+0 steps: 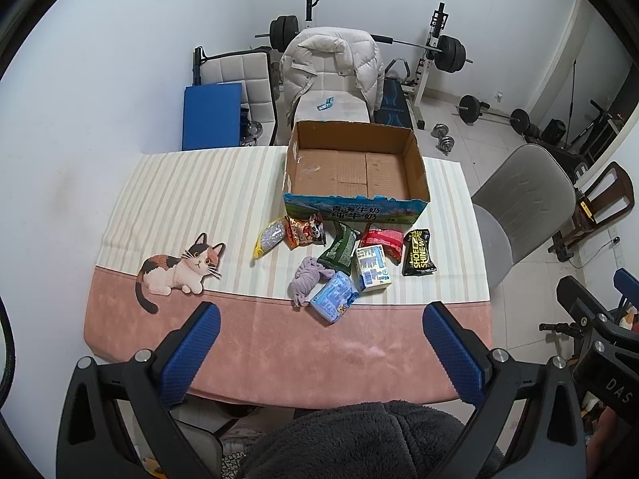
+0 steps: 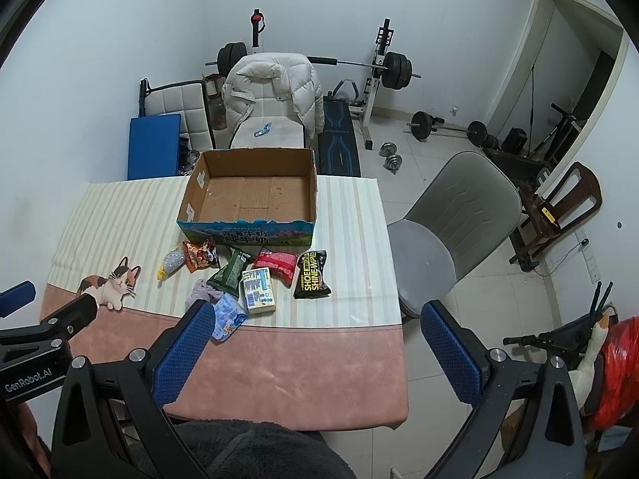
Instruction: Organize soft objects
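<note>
Two tongs hang above the near edge of the surface [image 1: 247,343], both spread wide with nothing between their blue pads: the left tongs [image 1: 321,353] over the pink band of the cloth, the right tongs [image 2: 315,353] partly past the right edge, over the tiled floor [image 2: 399,159]. The pink band below both is bare, and so is the striped left half apart from one printed cat [image 1: 179,269].

One open cardboard box [image 1: 417,159] stands at the far edge, right of centre, with nothing in it. Just before its front wall lie eight soft things, close together and partly overlapping: one clear bag of pale beads [image 1: 269,235], one orange snack bag [image 1: 303,231], one green packet [image 1: 339,249], one red packet [image 1: 381,239], one black wipes packet [image 1: 417,251], one white and blue tissue pack [image 1: 373,269], one light blue pack [image 1: 333,295] and one lilac cloth [image 1: 305,277]. The black wipes packet lies a little apart on the right; the light blue pack is nearest the tongs.

One grey chair [image 2: 459,215] stands close against the right side. Behind the box is a chair draped with a white padded jacket [image 1: 331,60], then a barbell rack [image 1: 431,52] and loose weights on the floor
</note>
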{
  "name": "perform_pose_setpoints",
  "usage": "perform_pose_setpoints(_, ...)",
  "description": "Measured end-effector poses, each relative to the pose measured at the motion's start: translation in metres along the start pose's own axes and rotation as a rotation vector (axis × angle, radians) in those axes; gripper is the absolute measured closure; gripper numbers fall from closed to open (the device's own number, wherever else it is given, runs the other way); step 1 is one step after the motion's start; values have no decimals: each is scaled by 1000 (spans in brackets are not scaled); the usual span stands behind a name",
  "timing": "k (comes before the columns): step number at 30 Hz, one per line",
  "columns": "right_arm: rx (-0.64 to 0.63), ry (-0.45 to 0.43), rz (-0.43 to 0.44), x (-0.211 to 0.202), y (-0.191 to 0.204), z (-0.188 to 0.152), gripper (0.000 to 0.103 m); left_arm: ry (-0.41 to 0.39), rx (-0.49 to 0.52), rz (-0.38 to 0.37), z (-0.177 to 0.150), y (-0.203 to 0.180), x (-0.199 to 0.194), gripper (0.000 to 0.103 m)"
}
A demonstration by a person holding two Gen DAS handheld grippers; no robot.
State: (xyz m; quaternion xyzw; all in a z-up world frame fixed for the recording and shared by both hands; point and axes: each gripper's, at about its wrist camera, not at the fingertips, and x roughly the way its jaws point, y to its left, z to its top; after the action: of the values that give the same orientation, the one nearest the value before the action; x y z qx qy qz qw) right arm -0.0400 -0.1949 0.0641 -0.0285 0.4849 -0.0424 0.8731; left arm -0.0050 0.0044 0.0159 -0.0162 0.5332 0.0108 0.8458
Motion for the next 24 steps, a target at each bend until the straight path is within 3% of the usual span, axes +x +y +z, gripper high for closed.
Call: perform_pose_setpoints(24, -13, -23, 0, -9, 0, 7, 0, -7, -4, -1, 1, 1, -1, 0)
